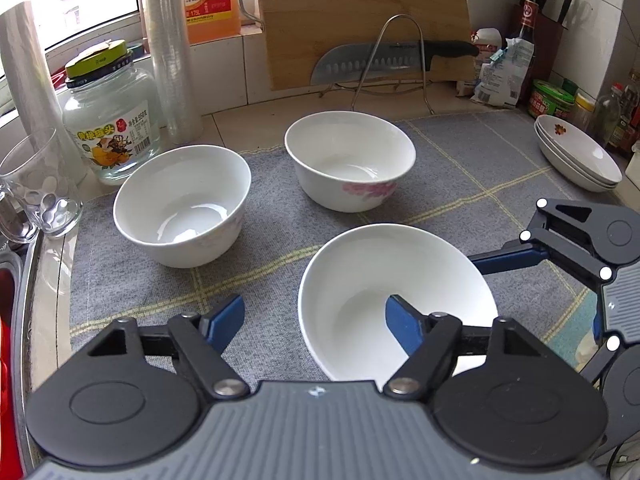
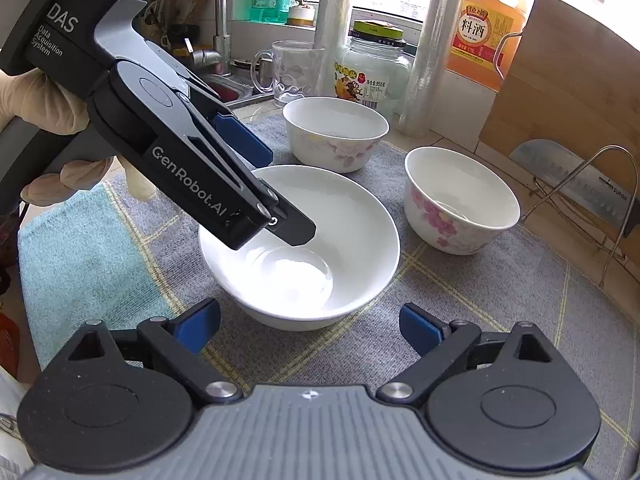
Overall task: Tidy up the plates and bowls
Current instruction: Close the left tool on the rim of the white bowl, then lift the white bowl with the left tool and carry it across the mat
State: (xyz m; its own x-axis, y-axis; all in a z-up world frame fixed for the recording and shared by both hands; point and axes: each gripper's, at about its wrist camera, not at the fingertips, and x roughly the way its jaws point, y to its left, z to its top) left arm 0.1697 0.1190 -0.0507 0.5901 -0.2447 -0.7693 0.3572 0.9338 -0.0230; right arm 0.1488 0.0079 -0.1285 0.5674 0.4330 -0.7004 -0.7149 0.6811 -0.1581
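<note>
Three white bowls on a grey checked cloth (image 1: pixel 460 168) over the surface: near bowl (image 1: pixel 394 300) plain, left bowl (image 1: pixel 182 204) and far bowl (image 1: pixel 350 160) with pink flower print, all apart from each other. Stack of plates (image 1: pixel 578 156) at the far right edge, well apart from the bowls. Bowls look glazed ceramic: stiff, smooth, likely slippery, chip-prone, moderate weight; best hold is a pinch across the rim wall, one finger inside, one outside. Left tool (image 1: pixel 314 322) is spread wide, straddling the near bowl's left rim; one blue pad sits over the bowl's inside, the other outside above the cloth, no contact that I can confirm. Right wrist view shows it angled steeply down into that bowl from the left, gloved hand (image 2: pixel 44 100) on the handle. Right tool (image 2: pixel 310 326) also wide apart, holding nothing, low and level just beside the near bowl's front edge. Judgement: left is set up to close on the rim and lift for nesting.
</note>
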